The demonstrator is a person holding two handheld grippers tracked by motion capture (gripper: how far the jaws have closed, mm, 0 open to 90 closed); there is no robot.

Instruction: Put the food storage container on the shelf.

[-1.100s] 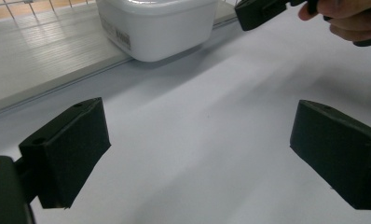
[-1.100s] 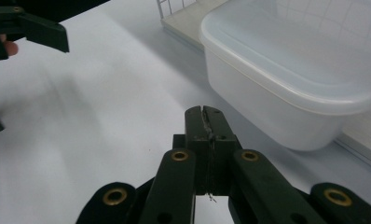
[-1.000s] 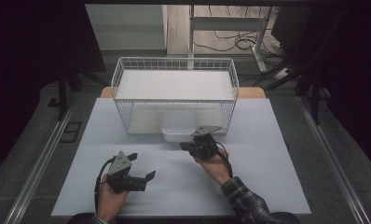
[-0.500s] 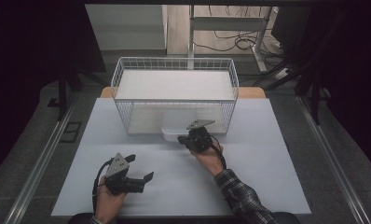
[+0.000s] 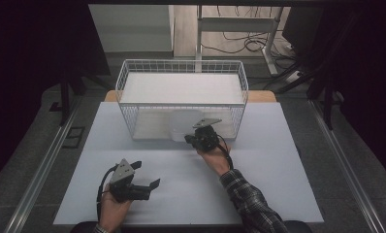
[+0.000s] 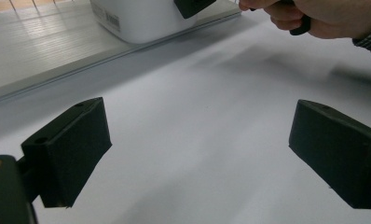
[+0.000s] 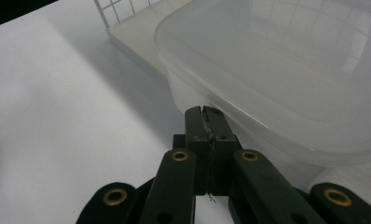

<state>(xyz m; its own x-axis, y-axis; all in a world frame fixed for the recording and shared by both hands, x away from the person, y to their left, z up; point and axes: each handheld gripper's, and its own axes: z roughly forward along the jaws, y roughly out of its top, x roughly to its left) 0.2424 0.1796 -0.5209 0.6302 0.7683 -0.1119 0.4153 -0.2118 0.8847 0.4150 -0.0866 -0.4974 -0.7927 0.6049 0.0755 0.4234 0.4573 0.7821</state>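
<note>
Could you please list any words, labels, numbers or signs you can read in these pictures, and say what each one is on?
No text can be read anywhere.
White plastic container: a small label with barcode-like stripes near its bottom edge, too small and blurred to read.
Wire basket, white table, left claw and right claw: no print visible.

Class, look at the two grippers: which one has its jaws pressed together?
The right gripper, by the plastic container; its jaws meet, while the left gripper gapes wide.
</note>
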